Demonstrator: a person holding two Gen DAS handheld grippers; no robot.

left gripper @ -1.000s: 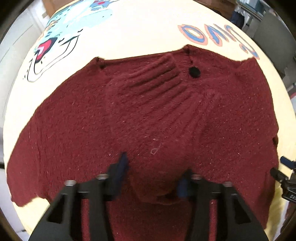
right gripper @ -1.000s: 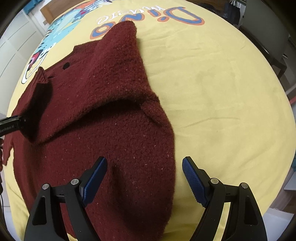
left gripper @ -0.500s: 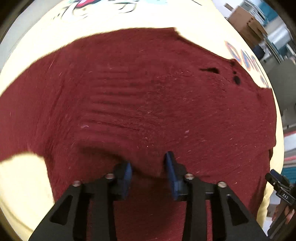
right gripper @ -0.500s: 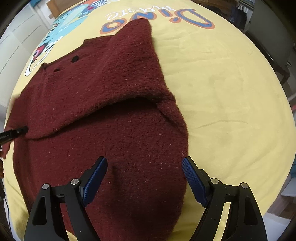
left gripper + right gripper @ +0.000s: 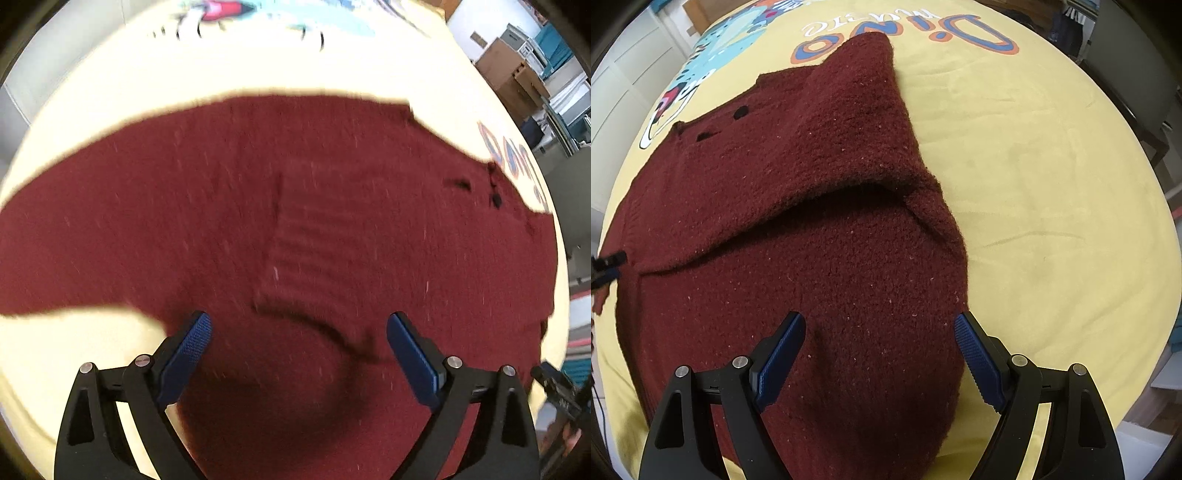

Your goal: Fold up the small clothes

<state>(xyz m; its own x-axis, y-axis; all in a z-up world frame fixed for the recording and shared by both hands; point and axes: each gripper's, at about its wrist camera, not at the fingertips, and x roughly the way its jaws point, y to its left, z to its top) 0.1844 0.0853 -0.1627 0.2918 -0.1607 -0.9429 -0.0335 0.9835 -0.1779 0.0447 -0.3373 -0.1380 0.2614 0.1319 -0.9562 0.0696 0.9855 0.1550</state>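
Change: the left claw (image 5: 298, 345) has just been opening; its blue pads (image 5: 192, 341) now stand wide apart with nothing pinched between them, where half a second ago they stood close together on a ridge of knit.
Released part: the ribbed sleeve cuff (image 5: 314, 258) lies flat across the body of the sweater (image 5: 184, 221), just ahead of the left claw; a second ago it was bunched up above the pads.
Meaning for the task: the sleeve fold appears to be laid down. By judgement, one sleeve is now tucked in and the body fold is not yet made.
Left claw, state: jaws apart, holding nothing; sweater fabric lies under and between the fingers, but the pads do not press on it. The view is blurred, so contact of the fingertips with the knit cannot be told.
Right claw (image 5: 879, 356), state: jaws apart, as wide as in the earlier views; it hangs over the near hem of the sweater. Knit fills the gap between the fingers, with no pad closed on it.
Sweater, place: dark red, spread on a yellow bedsheet (image 5: 1052, 184) with a cartoon print (image 5: 701, 77) and lettering (image 5: 967, 35). The far sleeve is folded over the chest, leaving a raised, shadowed edge (image 5: 827, 192) across the middle.
Buttons: two dark spots (image 5: 740, 112) sit near the neckline.
Next move, judged: grip the hem and fold toward the collar.
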